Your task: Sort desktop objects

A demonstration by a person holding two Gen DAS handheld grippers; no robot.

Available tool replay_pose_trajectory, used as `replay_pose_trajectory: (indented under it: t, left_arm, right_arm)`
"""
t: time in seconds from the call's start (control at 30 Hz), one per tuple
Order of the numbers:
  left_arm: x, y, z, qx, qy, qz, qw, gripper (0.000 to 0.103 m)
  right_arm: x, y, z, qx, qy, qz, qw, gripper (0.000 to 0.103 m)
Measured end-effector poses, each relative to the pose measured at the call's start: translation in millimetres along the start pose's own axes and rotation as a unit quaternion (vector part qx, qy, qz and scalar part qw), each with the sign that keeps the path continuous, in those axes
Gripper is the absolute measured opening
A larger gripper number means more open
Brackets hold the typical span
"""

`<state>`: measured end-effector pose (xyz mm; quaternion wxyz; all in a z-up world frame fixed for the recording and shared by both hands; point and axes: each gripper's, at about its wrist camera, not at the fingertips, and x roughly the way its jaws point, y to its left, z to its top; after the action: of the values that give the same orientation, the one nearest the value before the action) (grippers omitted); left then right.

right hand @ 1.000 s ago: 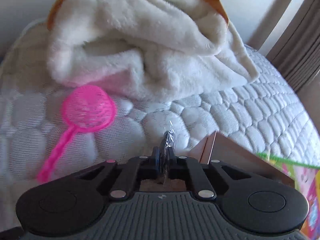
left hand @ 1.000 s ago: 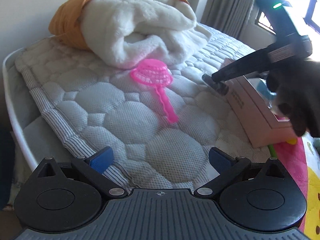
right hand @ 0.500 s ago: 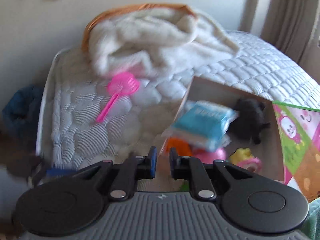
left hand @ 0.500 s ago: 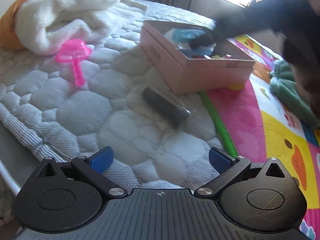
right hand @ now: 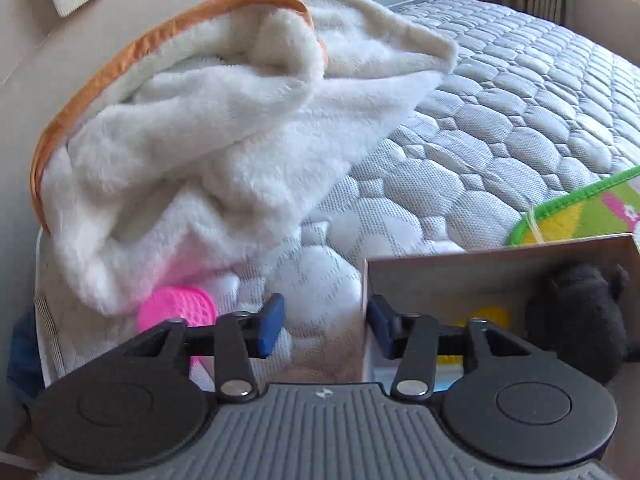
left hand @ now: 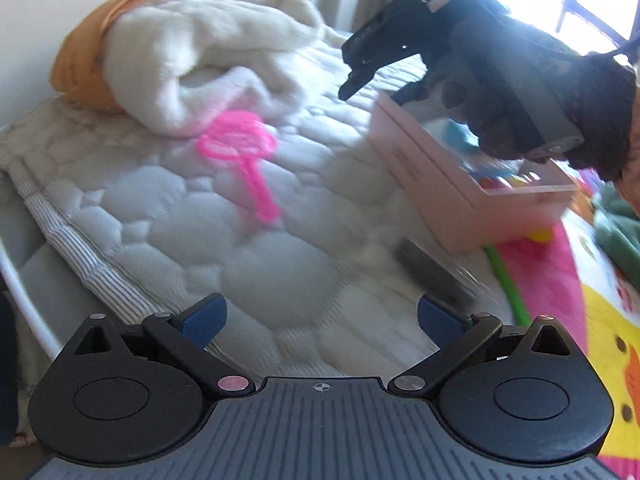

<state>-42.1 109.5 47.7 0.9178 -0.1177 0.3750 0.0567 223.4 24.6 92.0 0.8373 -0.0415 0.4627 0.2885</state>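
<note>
The left gripper [left hand: 322,316] hung over a quilted grey mattress [left hand: 168,232]. Its two blue pads [left hand: 203,317] stood wide apart, and nothing was between them. Only the mattress showed in the gap.

A pink toy net [left hand: 240,152] with a long handle lay flat on the mattress. Its round end was touching the edge of a fluffy white blanket [left hand: 208,60]. The blanket had an orange outer side and sat in a big heap near the wall.

A dark long thing in a clear wrapper [left hand: 434,276] lay on the mattress, just beside the left gripper's right pad. It was too blurry to tell what it was. It was near the front corner of a pink box [left hand: 460,196], but not in it.

The pink box sat on the mattress, partly on a bright play mat [left hand: 560,280] with a green edge. The box was open at the top. Inside it was a black fuzzy toy [right hand: 580,320] against one wall, and something yellow [right hand: 490,316] next to it. Some other bright things in the box were too blurry to name.

The right gripper [right hand: 324,326] was over the near corner of the pink box. Its jaws were opening, about half way apart, and they held nothing. One blue pad [right hand: 270,322] was over the mattress and the other was over the box. In the left camera's view, a hand in a dark glove [left hand: 568,92] held this gripper above the box.
</note>
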Motion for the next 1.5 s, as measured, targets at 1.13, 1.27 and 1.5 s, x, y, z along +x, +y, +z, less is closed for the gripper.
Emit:
replay_pose_trajectory:
  t: [1.13,1.27,1.5]
  left_arm:
    - [-17,28,-30,-0.006,0.032,0.065,0.9973,0.103]
    - [-24,10,-40,0.016,0.040,0.042,0.9982,0.103]
    - [-36,-11,-44,0.022,0.032,0.057,0.9976,0.103]
  right_arm:
    - [-37,111,-132,-0.237,-0.025,0.072,0.968,0.002]
    - [-79,80,-167,-0.208,-0.006,0.097,0.973,0.002]
    - [-116,40,-209,-0.216,-0.073,0.018,0.974,0.024]
